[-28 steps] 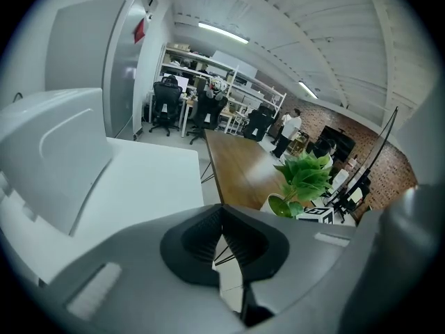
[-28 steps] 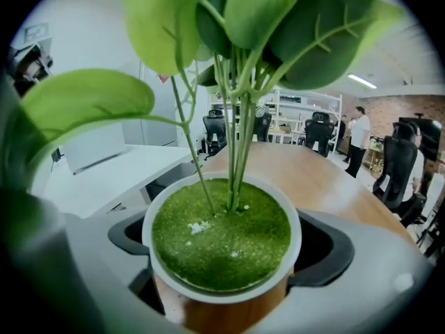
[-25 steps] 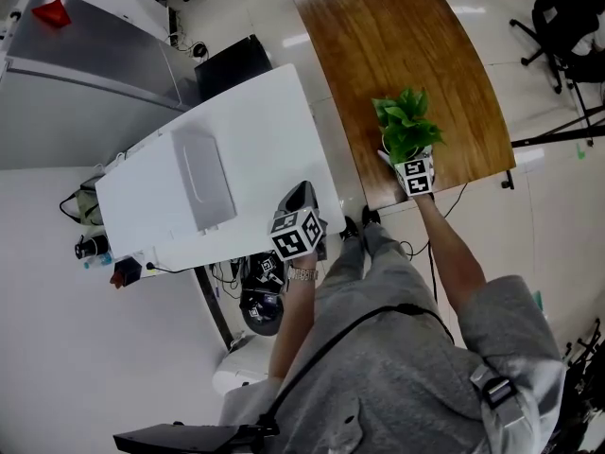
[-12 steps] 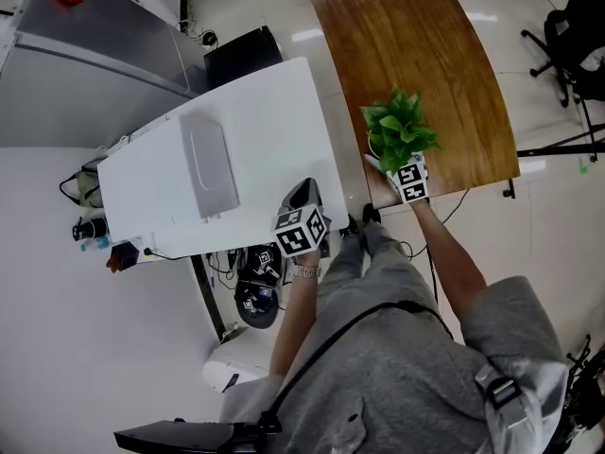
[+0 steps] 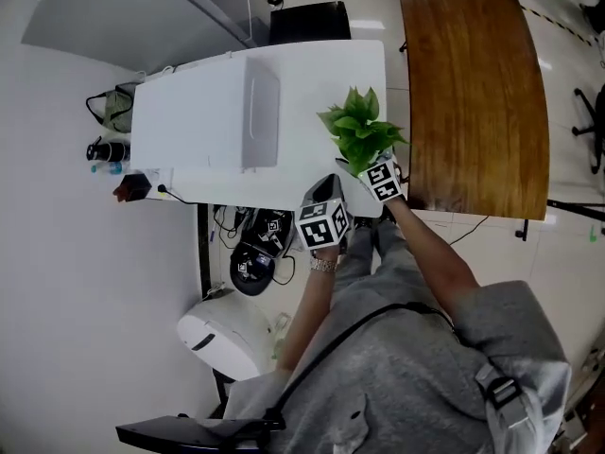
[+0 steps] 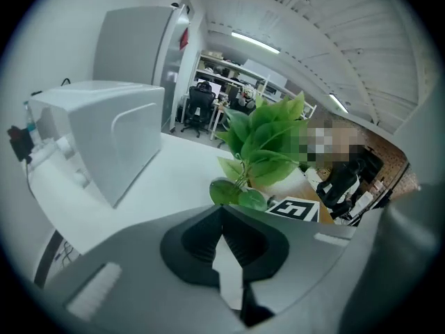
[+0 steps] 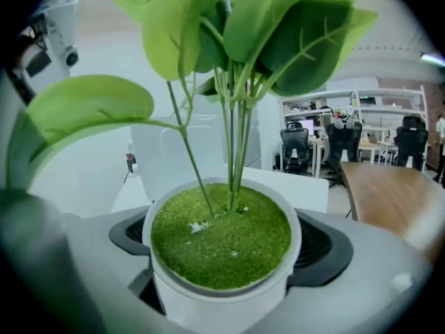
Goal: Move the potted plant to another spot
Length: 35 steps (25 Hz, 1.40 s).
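The potted plant (image 5: pixel 358 134), green leaves in a small white pot (image 7: pixel 224 294), is held over the right end of the white table (image 5: pixel 189 135). My right gripper (image 5: pixel 370 166) is shut on the pot, with a black pad (image 7: pixel 325 250) on either side. Whether the pot touches the table I cannot tell. My left gripper (image 5: pixel 326 192) hovers just left of the plant near the table's front edge. It is shut with nothing in it, and in the left gripper view its pads (image 6: pixel 203 239) meet at the tips. The plant (image 6: pixel 268 138) shows beyond them.
A white box-shaped device (image 5: pixel 260 121) stands on the white table, left of the plant. The curved wooden table (image 5: pixel 473 93) lies to the right. Cables and gear (image 5: pixel 250 263) sit on the floor under the white table's front edge. Office chairs (image 7: pixel 299 152) stand further off.
The right gripper has carried the plant left, from the wooden table's near end to the white table's right end. The left gripper stayed near the white table's front edge, still shut.
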{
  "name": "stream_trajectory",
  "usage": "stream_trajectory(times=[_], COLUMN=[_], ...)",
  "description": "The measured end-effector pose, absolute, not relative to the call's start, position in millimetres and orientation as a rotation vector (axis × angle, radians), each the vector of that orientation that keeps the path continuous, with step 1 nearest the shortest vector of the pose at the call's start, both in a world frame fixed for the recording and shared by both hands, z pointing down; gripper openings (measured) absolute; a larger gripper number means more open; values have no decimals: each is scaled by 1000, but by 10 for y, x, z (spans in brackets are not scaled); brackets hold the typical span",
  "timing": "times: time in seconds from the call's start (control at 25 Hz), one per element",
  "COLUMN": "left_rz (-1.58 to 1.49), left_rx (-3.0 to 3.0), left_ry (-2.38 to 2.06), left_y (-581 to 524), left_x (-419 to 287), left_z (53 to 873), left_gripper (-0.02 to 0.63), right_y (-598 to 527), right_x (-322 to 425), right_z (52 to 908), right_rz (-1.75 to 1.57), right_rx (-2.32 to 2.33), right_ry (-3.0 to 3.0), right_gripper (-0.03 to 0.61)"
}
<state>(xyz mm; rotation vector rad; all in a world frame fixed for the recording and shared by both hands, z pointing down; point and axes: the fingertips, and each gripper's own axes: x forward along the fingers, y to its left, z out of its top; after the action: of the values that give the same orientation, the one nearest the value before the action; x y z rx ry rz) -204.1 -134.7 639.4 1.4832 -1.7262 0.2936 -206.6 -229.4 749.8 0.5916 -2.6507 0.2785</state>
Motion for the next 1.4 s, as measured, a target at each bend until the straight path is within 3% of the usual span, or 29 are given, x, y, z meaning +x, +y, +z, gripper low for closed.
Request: stream_trajectory(times=[0.4,0.72,0.76,0.8,0.88,1.16,1.4], left_rz=[253,279,285,291,300,282,277], left_rx=[1407,1484,1498,1516,1567,1812,1930], left_ry=[-1776,-1742,-1735,-1729,-1715,-1604,-1538], left_y=[-1014,-1144,-1159,-1185,-1257,-1217,-354], left_x=[-2282,-2075,-2035,-1994,-1909,-1510,-1331], left_z=[6480,6420,6412,6397,6346,6004,5793], left_gripper=[12,12,12,12,12,12,12], right_y=[-2036,-1866,-1867,-1879,-1918,-1645,-546], right_x=[-2233,-1564,-1415,-1268,-1014,-756,-786], right_z=[7810,7961,7923,7829,7552,6461,5996], right_rz=[205,408,455,477,440,516,609], right_rx=[497,525,569,623,748,1095,1192], right_ry=[-2605,-2547,-2536,-2531,-2545,-2678,-2543], right_gripper=[578,583,522,383,20,2,2])
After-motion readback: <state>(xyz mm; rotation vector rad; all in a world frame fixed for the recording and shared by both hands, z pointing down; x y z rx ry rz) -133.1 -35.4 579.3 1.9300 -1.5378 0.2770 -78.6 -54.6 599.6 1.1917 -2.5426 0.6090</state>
